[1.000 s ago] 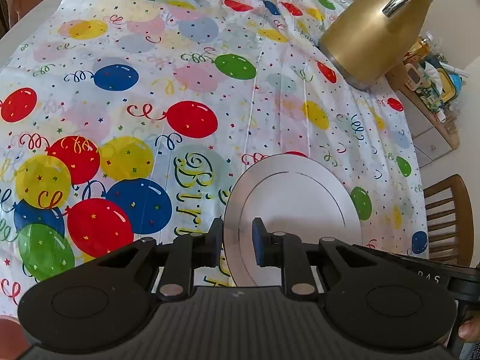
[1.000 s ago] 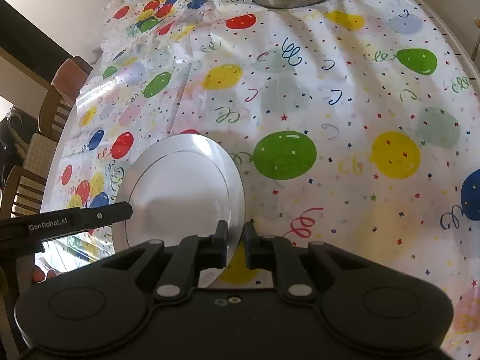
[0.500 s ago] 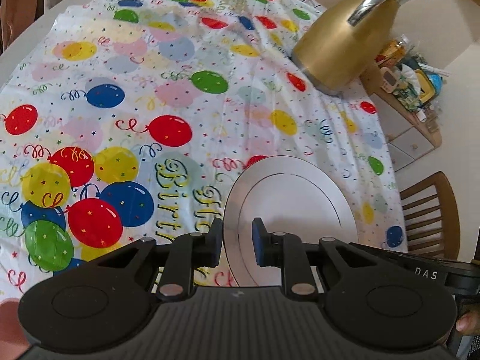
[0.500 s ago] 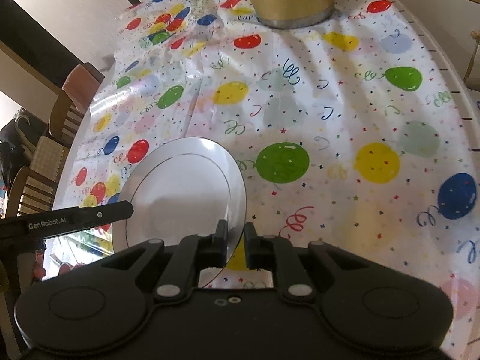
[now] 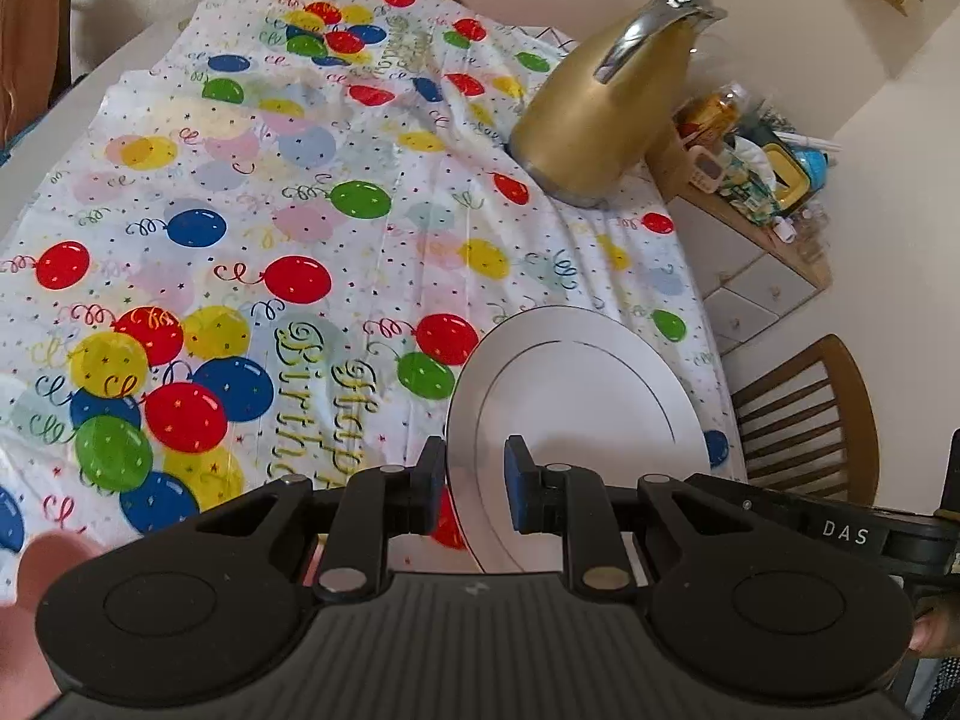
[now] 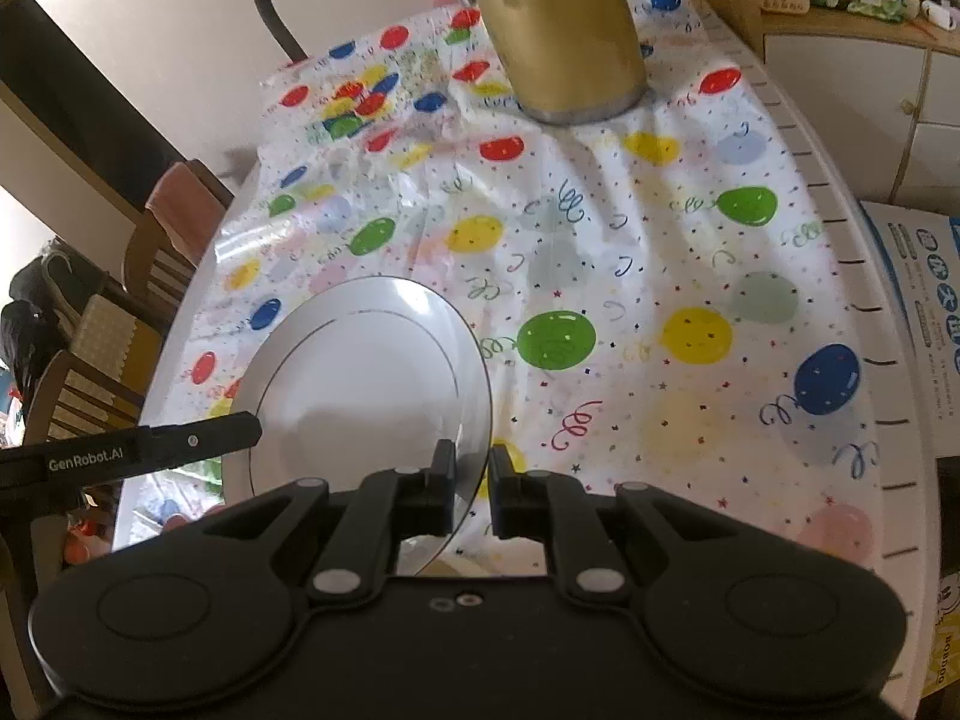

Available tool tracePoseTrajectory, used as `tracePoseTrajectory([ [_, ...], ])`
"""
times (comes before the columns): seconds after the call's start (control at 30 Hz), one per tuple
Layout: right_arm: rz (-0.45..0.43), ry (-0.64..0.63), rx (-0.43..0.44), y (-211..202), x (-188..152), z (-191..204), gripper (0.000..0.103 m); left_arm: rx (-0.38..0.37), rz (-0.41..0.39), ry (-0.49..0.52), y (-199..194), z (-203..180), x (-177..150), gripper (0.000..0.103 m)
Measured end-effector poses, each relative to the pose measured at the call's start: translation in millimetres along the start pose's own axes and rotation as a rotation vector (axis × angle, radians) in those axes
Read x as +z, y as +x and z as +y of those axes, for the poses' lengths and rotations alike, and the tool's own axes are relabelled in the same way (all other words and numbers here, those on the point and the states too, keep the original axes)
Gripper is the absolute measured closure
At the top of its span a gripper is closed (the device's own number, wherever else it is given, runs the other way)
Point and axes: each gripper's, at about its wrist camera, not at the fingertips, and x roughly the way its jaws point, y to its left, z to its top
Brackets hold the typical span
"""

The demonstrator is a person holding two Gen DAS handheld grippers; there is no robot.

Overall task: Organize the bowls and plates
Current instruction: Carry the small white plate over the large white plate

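A white plate (image 5: 576,396) with a thin grey ring hangs above the balloon-print tablecloth (image 5: 252,192), held at two opposite rims. My left gripper (image 5: 474,471) is shut on the plate's left rim, which passes between its fingers. In the right wrist view the same plate (image 6: 366,384) fills the lower left, and my right gripper (image 6: 471,471) is shut on its right rim. The left gripper's black finger (image 6: 156,450) reaches in from the left edge of that view. No bowl shows in either view.
A gold thermos jug (image 5: 600,108) stands at the table's far side. Wooden chairs (image 5: 804,414) ring the round table (image 6: 840,192). A sideboard (image 5: 750,264) with clutter is beyond it, and a printed cardboard box (image 6: 924,300) sits to the right.
Both grippers have risen together with the plate held between them. The tablecloth and jug look smaller and farther away, and more of the room shows.
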Motion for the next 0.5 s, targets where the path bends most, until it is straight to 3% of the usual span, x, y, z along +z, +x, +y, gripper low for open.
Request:
tracePoseTrajectory([
  [0.5, -0.038, 0.011, -0.017, -78, -69, 14, 0.093, -0.028, 0.002, 0.058, -65, -31, -63, 0.083],
])
